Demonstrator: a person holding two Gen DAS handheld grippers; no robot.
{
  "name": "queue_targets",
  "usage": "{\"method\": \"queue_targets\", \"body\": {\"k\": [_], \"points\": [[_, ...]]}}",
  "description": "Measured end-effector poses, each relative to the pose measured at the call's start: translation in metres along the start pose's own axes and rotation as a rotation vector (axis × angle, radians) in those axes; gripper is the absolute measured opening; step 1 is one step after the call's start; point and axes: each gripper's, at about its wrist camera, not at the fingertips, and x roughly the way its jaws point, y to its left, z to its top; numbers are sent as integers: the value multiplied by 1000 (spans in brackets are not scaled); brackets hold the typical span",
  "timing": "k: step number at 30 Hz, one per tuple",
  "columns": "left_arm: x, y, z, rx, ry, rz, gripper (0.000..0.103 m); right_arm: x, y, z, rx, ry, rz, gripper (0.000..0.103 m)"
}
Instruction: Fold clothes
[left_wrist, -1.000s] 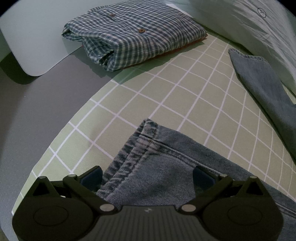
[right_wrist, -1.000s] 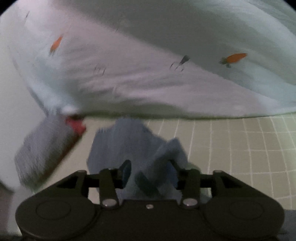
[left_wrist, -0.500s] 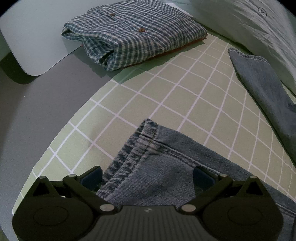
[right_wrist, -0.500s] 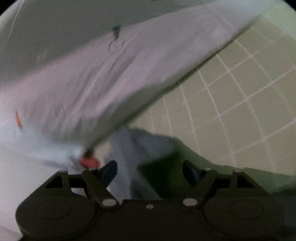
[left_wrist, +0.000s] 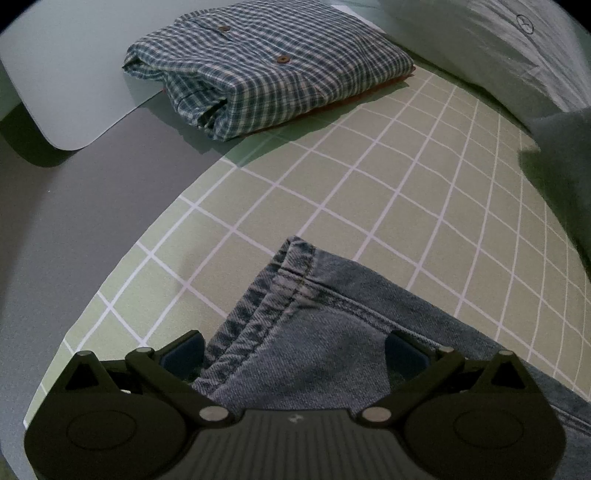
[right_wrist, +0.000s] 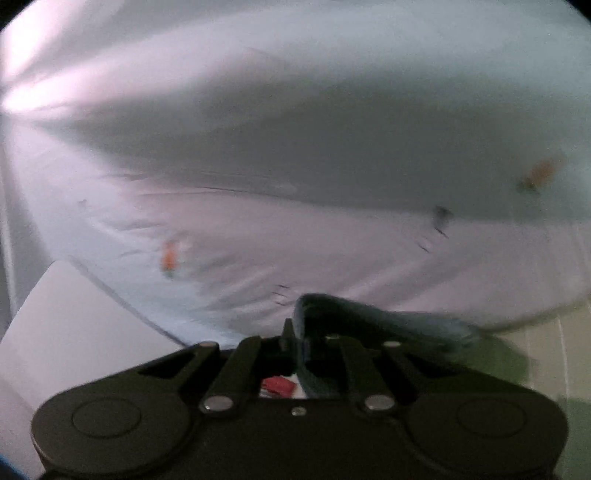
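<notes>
On the green grid mat (left_wrist: 369, 206): blue jeans (left_wrist: 317, 332) are spread, hem toward the folded plaid shirt (left_wrist: 273, 70).
Left gripper (left_wrist: 295, 354): its fingers (left_wrist: 184, 356) are held wide apart over the jeans hem, with denim seen between them but not pinched.
Right gripper (right_wrist: 314, 354): its fingers have just been closing and are clamped together on a fold of the jeans, which is lifted; the view is blurred.
Background: a white sheet (right_wrist: 295, 147) with small orange prints is seen behind the mat.
</notes>
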Motion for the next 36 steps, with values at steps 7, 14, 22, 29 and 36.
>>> {"method": "queue_targets", "body": {"k": [7,14,22,29,36], "points": [[0,0,0,0,-2,0,103,31,61,-80,-356,333,7,10],[0,0,-1,0,-3,-1,103,55,56,-199,-541,674,-156,52],[-7,-9,5,-10,13,26,103,-36,7,-155,-333,403,-342,101],[-36,-50,17,91,-109,-158,103,-117,-63,-147,-172,251,-651,102],[-11,-116,51,131,-106,-361,99,-161,-91,-162,-102,246,-769,102]]}}
